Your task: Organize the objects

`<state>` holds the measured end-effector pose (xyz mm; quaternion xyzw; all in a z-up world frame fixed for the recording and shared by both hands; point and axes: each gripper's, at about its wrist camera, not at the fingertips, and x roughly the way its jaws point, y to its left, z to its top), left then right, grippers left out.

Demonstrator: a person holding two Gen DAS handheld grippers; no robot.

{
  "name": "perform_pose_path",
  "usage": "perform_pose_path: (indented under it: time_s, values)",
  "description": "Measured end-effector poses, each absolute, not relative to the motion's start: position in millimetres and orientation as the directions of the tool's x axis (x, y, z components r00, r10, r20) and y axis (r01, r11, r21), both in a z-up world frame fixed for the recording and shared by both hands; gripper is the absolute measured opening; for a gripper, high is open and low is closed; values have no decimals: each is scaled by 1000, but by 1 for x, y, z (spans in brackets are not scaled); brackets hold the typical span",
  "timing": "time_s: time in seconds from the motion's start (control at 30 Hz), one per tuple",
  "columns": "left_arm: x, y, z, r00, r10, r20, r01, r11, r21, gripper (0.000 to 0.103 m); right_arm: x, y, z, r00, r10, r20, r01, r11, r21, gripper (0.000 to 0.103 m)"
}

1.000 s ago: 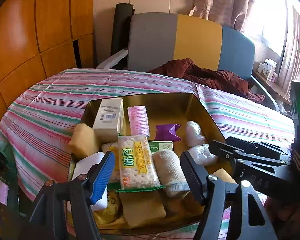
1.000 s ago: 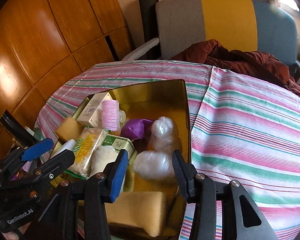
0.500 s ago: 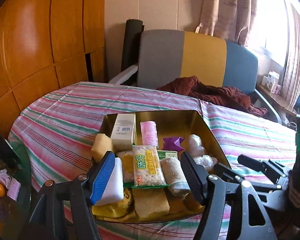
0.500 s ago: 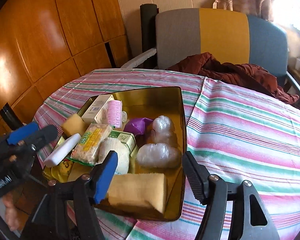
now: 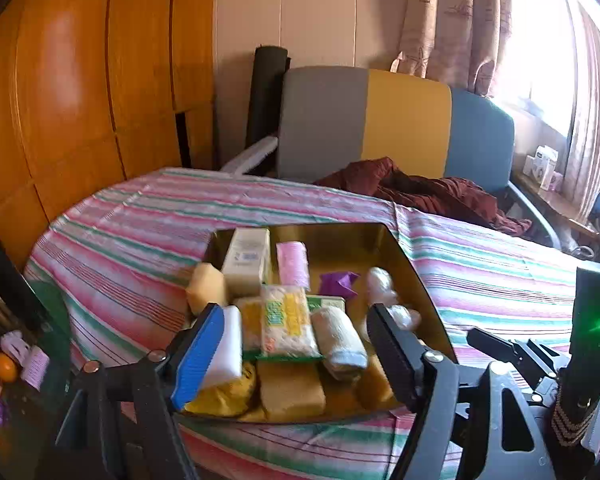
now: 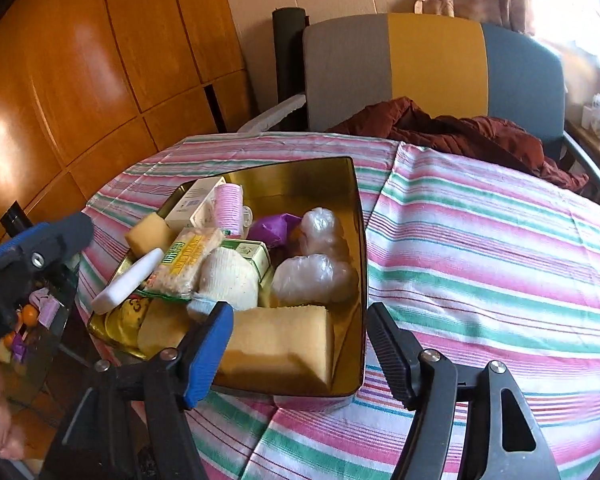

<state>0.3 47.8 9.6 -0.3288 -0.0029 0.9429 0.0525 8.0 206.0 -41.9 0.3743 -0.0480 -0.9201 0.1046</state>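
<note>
Gold tin packed full; both grippers stand off its near edge, empty

Gold-coloured rectangular metal tin (image 6: 354,216) sits on the pink, green and white striped tablecloth (image 6: 500,240), towards the table's near-left edge, and is crowded with goods. Its long axis runs away from both tools, near edge to far edge.

Right gripper (image 6: 300,344): jaws spread wide, nothing between them. It hangs just short of the tin's near-right corner. The yellow rectangular foam sponge block (image 6: 276,346) lies directly ahead, flat against the tin's near wall, long axis crosswise to the fingers. Two clear plastic-wrapped white bundles (image 6: 314,276) lie just beyond it along the right wall.

Left gripper (image 5: 296,352): jaws likewise wide and empty, off the tin's near-left corner. The snack packet of pale puffed pieces with a yellow label (image 5: 286,322) lies straight ahead, long axis in line with the fingers.

Judgement: the right gripper is nearer the sponge block; the left, the packet. Which item is intended cannot be told.
</note>
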Motion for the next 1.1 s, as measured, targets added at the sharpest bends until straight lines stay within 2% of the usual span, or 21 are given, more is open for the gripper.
perform_pose_path:
  time_s: [0.2,0.5,1.1]
  values:
    - [2,44,6,-764,117,-634,-89,-993,-76,67,11,200,-37,-706,-225,-671,168,-974,151,71]
    - [0,43,3,-765,103,-636,-86,-995,-58,56,12,197,-40,-703,-223,-676,169,-975,146,71]
    - [-5,40,-4,-752,103,-651,-92,-994,-52,56,7,194,-46,-693,-216,-687,168,-976,138,72]
